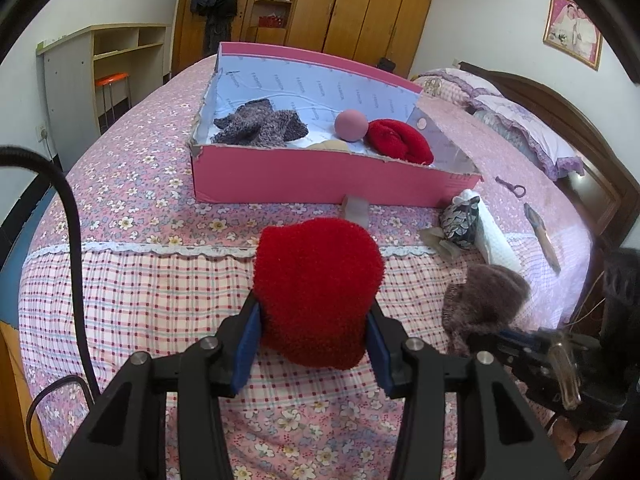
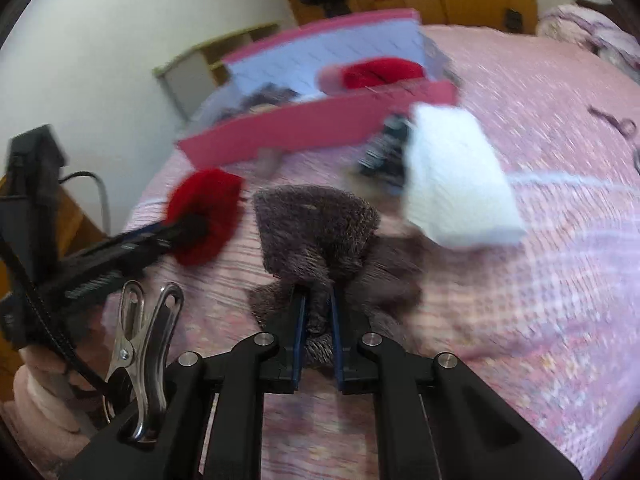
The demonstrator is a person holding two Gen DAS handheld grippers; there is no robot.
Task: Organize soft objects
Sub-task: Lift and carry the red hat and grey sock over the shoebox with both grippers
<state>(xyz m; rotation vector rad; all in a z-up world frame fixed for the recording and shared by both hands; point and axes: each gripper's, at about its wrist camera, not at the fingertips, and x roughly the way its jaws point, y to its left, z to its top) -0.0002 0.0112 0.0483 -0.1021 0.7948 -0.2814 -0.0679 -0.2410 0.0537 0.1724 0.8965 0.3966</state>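
Observation:
My left gripper [image 1: 314, 312] is shut on a fuzzy red sock [image 1: 316, 292], held above the bed in front of the pink box [image 1: 320, 176]. My right gripper [image 2: 318, 300] is shut on a brown-grey fuzzy sock [image 2: 316, 224]; this sock also shows in the left wrist view [image 1: 484, 300]. The box holds a grey knit piece [image 1: 260, 122], a pink ball [image 1: 351, 125], a red sock [image 1: 400, 140] and a beige item [image 1: 330, 145]. A white folded cloth [image 2: 456, 184] and a dark patterned pouch [image 1: 460, 220] lie on the bed near the box.
The bed has a pink floral and checked cover [image 1: 140, 280]. A purple hook [image 1: 512, 189] and a wooden-handled tool [image 1: 544, 240] lie to the right. Pillows [image 1: 520, 124] and the headboard are far right. A desk shelf [image 1: 100, 64] and wardrobe [image 1: 360, 4] stand behind.

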